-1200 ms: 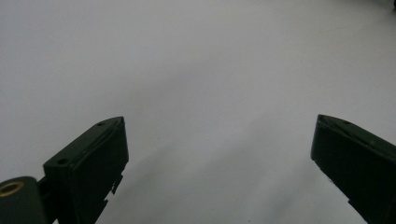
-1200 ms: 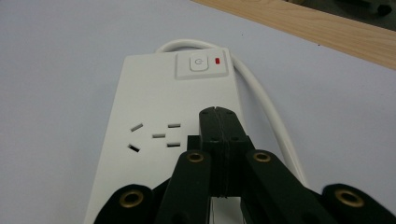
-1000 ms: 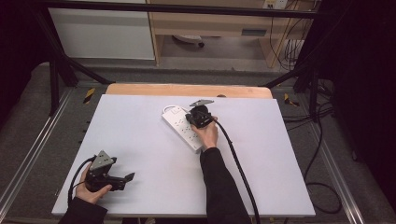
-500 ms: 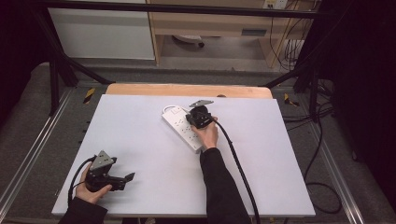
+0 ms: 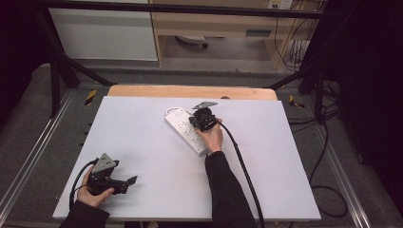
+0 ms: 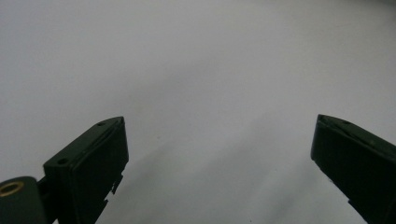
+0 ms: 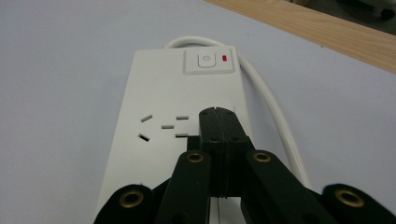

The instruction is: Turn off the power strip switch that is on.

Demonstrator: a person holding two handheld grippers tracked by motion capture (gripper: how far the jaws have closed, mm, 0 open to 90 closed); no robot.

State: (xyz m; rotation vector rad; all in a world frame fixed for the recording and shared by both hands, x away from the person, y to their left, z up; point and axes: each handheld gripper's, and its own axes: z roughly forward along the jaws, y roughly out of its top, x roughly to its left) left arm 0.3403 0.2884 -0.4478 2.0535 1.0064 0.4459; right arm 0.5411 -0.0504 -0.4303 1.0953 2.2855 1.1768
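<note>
- Right now the right gripper (image 7: 217, 112), jaws pressed together, hovers over the power strip (image 7: 163, 140), short of its switch (image 7: 208, 62)
- Left gripper (image 5: 124, 182), jaws spread, idles on the table (image 5: 142, 123)
- Pressing off-centre could skid the strip

The right claw (image 7: 218, 114) hides part of the power strip (image 7: 159, 107); its cord (image 7: 275, 116) runs behind the claw.

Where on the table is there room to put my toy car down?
Lots of bare table lies left of the white power strip, beyond the left hand-held gripper. There is more bare room on the right side, past the black cable. It is crowded mid-table, where the right hand-held gripper sits over the strip.
</note>
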